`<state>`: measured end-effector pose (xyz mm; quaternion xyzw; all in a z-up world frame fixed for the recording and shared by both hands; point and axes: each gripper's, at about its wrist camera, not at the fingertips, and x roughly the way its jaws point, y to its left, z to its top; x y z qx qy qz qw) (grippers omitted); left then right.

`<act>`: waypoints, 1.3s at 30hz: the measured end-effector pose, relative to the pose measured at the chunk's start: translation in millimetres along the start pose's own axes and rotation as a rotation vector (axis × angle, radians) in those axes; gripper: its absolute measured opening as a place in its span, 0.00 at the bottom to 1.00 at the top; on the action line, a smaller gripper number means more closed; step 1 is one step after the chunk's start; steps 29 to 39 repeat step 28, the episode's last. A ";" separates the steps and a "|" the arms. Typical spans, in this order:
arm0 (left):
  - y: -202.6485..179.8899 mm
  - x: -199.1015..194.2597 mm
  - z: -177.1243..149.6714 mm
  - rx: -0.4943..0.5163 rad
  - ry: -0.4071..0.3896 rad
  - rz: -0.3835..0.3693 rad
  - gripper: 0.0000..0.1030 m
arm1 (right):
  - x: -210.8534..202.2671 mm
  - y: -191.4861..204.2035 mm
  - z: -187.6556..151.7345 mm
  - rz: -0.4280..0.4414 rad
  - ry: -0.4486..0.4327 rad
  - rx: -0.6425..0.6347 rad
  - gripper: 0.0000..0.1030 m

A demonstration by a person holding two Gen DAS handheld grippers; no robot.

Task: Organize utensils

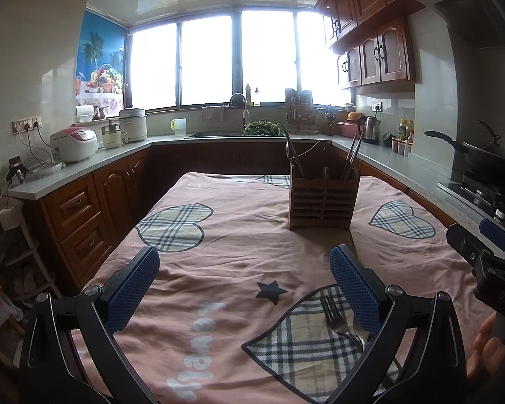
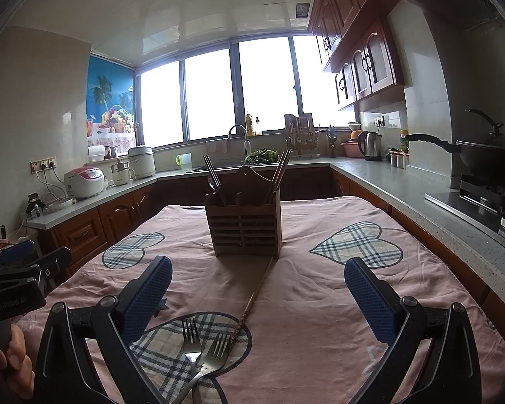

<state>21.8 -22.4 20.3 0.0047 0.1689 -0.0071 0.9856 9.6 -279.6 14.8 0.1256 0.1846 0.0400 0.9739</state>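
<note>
Standing upright toward the far edge of the table (image 2: 320, 303), on a pink cloth (image 1: 239, 256) printed with plaid hearts, a slatted wooden utensil holder (image 2: 245, 232) is seen with dark chopsticks (image 2: 281, 171) leaning out of its compartments. Two forks (image 2: 202, 350) are laid crossed over each other near the table's near edge, on a plaid heart patch, tines pointing toward the holder. A single long chopstick (image 2: 256, 298) is stretched flat on the cloth between the forks and the holder's base. The left gripper (image 1: 244, 289) is held above the near edge with its blue pads (image 1: 131, 289) spread wide and nothing between them; one fork (image 1: 336, 316) is seen just beside its right pad. The right gripper (image 2: 257, 298) is likewise held released, its fingers spread, with the forks below its left pad.
</note>
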 end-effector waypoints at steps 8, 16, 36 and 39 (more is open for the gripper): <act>-0.1 0.4 0.7 0.003 -0.004 0.000 1.00 | -0.1 0.5 0.3 0.002 0.000 0.000 1.00; 0.4 2.1 1.5 0.004 -0.001 -0.004 1.00 | 2.2 -0.5 2.7 0.003 -0.001 -0.005 1.00; 2.0 10.2 5.4 -0.002 0.004 -0.020 1.00 | 7.2 -1.1 3.9 0.002 0.005 -0.001 1.00; 2.0 10.2 5.4 -0.002 0.004 -0.020 1.00 | 7.2 -1.1 3.9 0.002 0.005 -0.001 1.00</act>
